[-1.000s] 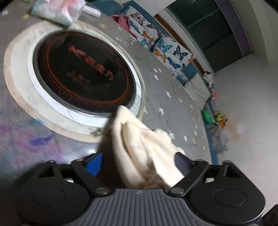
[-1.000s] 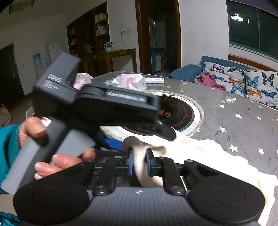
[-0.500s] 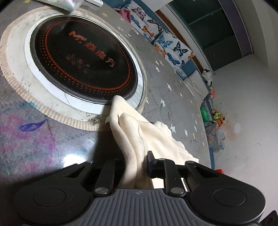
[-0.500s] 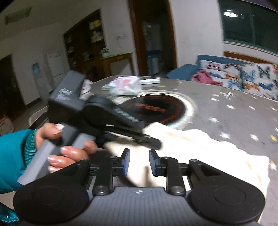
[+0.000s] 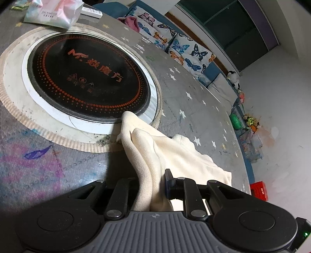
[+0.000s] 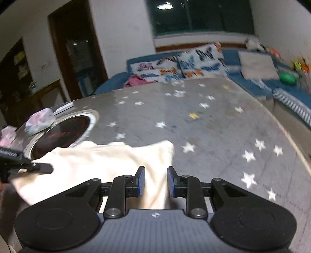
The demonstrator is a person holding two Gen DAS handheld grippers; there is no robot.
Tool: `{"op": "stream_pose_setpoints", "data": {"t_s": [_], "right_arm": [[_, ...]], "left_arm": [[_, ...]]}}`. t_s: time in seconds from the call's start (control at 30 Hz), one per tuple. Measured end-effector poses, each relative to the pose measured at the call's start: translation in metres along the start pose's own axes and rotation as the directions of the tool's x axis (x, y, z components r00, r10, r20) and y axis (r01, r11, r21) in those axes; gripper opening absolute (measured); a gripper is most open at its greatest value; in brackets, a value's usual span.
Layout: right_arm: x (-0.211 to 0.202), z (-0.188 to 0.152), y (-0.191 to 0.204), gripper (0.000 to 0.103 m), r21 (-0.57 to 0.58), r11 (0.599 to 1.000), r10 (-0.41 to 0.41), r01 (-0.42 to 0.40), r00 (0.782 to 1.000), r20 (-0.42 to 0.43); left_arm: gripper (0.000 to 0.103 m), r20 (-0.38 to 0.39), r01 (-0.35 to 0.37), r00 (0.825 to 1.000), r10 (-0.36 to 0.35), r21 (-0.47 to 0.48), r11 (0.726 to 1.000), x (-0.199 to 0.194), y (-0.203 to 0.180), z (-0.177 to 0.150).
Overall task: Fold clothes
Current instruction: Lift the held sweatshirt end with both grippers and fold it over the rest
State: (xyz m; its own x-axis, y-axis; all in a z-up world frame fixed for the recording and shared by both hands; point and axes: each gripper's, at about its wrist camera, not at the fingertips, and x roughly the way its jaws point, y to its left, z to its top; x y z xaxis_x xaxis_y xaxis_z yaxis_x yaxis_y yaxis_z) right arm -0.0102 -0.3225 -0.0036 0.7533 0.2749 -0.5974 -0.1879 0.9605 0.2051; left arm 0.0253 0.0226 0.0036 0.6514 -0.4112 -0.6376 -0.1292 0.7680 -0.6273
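A cream cloth (image 5: pixel 165 151) lies bunched on the grey star-patterned table (image 5: pixel 184 81), its far corner over the rim of the round black cooktop (image 5: pixel 87 79). My left gripper (image 5: pixel 152 184) is shut on a thick fold of the cloth near its close edge. In the right wrist view the cloth (image 6: pixel 101 165) lies spread in front of my right gripper (image 6: pixel 154 181), which is open, with cloth lying between its blue pads (image 6: pixel 141 181). The left gripper's finger shows at the left edge (image 6: pixel 40 168), on the cloth.
A pink and white plastic bag (image 5: pixel 54 11) and a white remote (image 5: pixel 91 12) lie beyond the cooktop. A blue sofa with butterfly cushions (image 6: pixel 184 62) stands behind the table. Toys and a red box (image 5: pixel 259 189) lie on the floor at right.
My left gripper closed on the cloth fold. My right gripper let go of the cloth, opened and swung right, away from the left gripper.
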Motion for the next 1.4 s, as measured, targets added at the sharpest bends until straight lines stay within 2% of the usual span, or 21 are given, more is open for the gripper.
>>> {"op": "stream_pose_setpoints", "data": {"t_s": [0.13,0.3,0.33,0.4,0.5,0.67,0.87,1.03,1.23,1.4], "right_arm": [[0.012,-0.006,-0.013,0.024,0.049,0.999,0.007,-0.006,1.0,-0.011],[0.015,-0.006,-0.004,0.024,0.065,0.997,0.032,-0.032,0.999,-0.004],[0.016,-0.006,-0.002,0.023,0.061,0.998,0.033,-0.033,0.999,-0.006],[0.015,-0.006,0.0,0.011,0.057,0.997,0.043,-0.043,0.999,-0.007],[0.008,-0.006,0.005,0.009,0.036,0.999,0.037,-0.038,0.999,0.009],[-0.015,0.005,0.006,0.008,0.015,1.0,0.026,-0.027,0.997,0.068],[-0.047,0.022,-0.012,0.008,-0.017,0.998,-0.058,0.061,0.988,0.143],[-0.069,0.034,-0.041,0.008,-0.009,0.987,-0.156,0.161,0.97,0.186],[-0.08,0.04,-0.075,0.008,-0.008,0.961,-0.27,0.277,0.942,0.2],[-0.076,0.039,-0.1,0.008,0.016,0.944,-0.326,0.328,0.927,0.184]], "left_arm": [[0.019,0.002,-0.01,1.0,0.01,0.017,1.0,0.002,-0.002,0.001],[0.019,0.009,-0.03,1.0,0.03,0.05,0.998,0.001,-0.007,0.0],[0.019,0.012,-0.035,0.999,0.034,0.059,0.998,0.001,-0.009,0.0],[0.019,0.02,-0.045,0.999,0.043,0.088,0.995,0.0,-0.013,0.0],[0.017,0.033,-0.059,0.998,0.055,0.132,0.989,-0.002,-0.021,0.0],[0.016,0.049,-0.021,0.999,0.01,0.216,0.976,-0.006,-0.047,0.007],[0.015,0.041,0.037,0.998,-0.052,0.311,0.95,0.01,-0.098,0.007],[0.015,0.011,0.093,0.994,-0.104,0.367,0.925,0.034,-0.142,0.002],[0.015,-0.035,0.132,0.991,-0.13,0.428,0.894,0.065,-0.189,-0.012],[0.015,-0.059,0.139,0.99,-0.126,0.462,0.876,0.09,-0.207,-0.025]]}}
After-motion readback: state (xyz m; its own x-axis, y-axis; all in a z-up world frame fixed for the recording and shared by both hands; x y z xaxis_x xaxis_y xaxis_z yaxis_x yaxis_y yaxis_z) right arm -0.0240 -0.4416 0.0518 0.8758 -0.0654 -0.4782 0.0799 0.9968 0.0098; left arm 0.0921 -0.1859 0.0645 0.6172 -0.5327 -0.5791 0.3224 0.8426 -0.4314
